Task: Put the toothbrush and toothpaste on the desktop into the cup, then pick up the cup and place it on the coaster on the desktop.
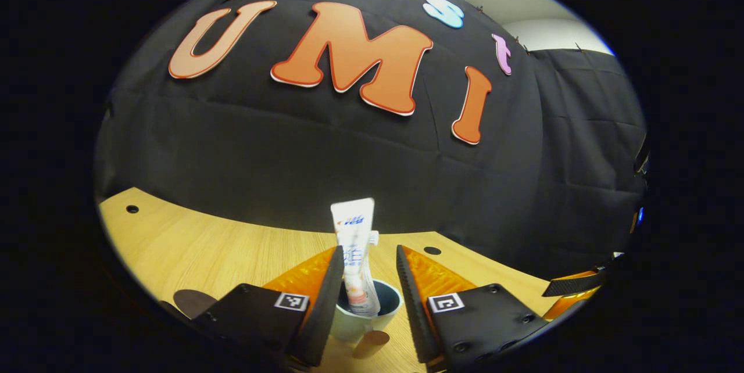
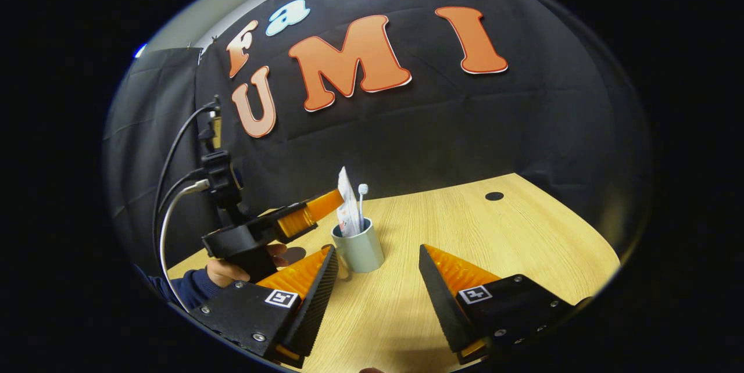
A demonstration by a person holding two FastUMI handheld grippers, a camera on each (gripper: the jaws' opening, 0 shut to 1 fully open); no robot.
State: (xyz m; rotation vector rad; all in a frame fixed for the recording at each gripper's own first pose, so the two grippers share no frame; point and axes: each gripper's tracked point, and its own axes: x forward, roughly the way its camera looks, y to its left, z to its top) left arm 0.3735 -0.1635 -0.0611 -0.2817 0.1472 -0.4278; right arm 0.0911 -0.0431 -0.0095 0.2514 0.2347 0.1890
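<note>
We find the toothpaste [image 1: 354, 257] and toothbrush [image 2: 362, 201] standing in the cup [image 2: 359, 250], so loading is judged done. The left gripper [image 1: 367, 286] brackets the toothpaste above the cup, jaws apart; the right gripper [image 2: 376, 280] waits near the cup, jaws apart. The coaster [image 1: 192, 301] lies left of the cup.

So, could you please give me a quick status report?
Left gripper open around toothpaste tube in cup. Toothbrush in too. Right gripper open, short of cup. Nothing blocking.

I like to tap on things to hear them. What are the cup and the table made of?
The cup looks like glazed ceramic or hard plastic: a smooth, pale, evenly coloured wall with a soft sheen; the pictures cannot settle which. The table looks like wood or a wood-look laminate: light yellow-brown with fine grain lines and a flat, matte top.
</note>
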